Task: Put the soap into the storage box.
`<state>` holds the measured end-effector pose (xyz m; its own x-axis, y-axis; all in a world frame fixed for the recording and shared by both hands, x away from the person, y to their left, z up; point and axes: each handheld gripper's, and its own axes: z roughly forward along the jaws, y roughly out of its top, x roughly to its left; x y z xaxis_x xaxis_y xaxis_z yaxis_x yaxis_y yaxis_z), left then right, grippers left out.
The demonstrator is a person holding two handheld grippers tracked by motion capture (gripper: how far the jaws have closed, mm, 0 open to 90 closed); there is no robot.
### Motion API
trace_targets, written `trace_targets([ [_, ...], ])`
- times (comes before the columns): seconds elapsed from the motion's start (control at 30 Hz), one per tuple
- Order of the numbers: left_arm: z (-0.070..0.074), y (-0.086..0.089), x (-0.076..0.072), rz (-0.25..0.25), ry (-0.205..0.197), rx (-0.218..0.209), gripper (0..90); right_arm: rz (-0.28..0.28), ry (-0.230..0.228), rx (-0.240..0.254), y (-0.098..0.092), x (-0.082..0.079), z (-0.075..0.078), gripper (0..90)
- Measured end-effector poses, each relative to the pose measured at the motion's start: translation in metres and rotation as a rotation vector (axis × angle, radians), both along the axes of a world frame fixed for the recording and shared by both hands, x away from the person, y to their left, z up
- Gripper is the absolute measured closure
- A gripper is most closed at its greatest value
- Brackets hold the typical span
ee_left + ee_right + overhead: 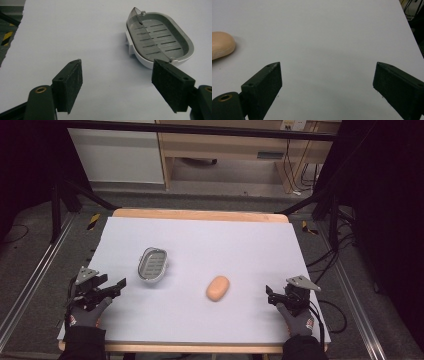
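Peach soap bar (pixel 218 288) near tabletop (pixel 240 245) centre: likely hard, slick; grip across its short sides. Soap dish (pixel 152 265) light, rigid. Both grippers' jaws apart, empty.

- The soap dish (pixel 152 265) lay on the table (pixel 200 240), left of centre.
- The soap bar (pixel 218 288) lay right of the dish and nearer the person, apart from it.
- The left gripper (pixel 112 287) hovered at the table's left edge, just beside the dish.
- The right gripper (pixel 270 295) sat near the right edge, right of the soap bar.
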<state>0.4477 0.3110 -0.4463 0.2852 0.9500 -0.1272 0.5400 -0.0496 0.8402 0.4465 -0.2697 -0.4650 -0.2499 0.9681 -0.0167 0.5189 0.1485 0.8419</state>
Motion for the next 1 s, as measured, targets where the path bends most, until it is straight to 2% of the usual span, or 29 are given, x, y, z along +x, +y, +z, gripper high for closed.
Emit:
trace_targets([
  [0.1, 0.001, -0.003, -0.001, -0.012, 0.0, -0.009, 24.4, -0.004, 0.003, -0.004, -0.002, -0.001, -0.001, 8.6],
  [0.33, 0.002, -0.011, -0.001, -0.031, 0.003, 0.007, 22.6, 0.002, -0.025, -0.008, -0.003, -0.006, 0.0, 7.3],
  [0.47, 0.002, -0.017, -0.001, -0.045, 0.0, 0.015, 22.2, 0.012, -0.013, -0.019, 0.0, -0.006, -0.001, 7.3],
  [0.73, 0.003, -0.031, -0.002, -0.083, -0.003, 0.025, 21.6, 0.006, -0.02, -0.024, 0.0, -0.005, -0.001, 6.9],
  [0.87, 0.003, -0.041, -0.002, -0.117, 0.001, 0.048, 21.5, 0.008, -0.015, -0.029, 0.002, -0.005, -0.002, 6.7],
  [1.0, 0.003, -0.049, -0.002, -0.138, -0.001, 0.053, 21.2, 0.007, -0.025, -0.034, 0.004, -0.005, -0.001, 6.2],
])
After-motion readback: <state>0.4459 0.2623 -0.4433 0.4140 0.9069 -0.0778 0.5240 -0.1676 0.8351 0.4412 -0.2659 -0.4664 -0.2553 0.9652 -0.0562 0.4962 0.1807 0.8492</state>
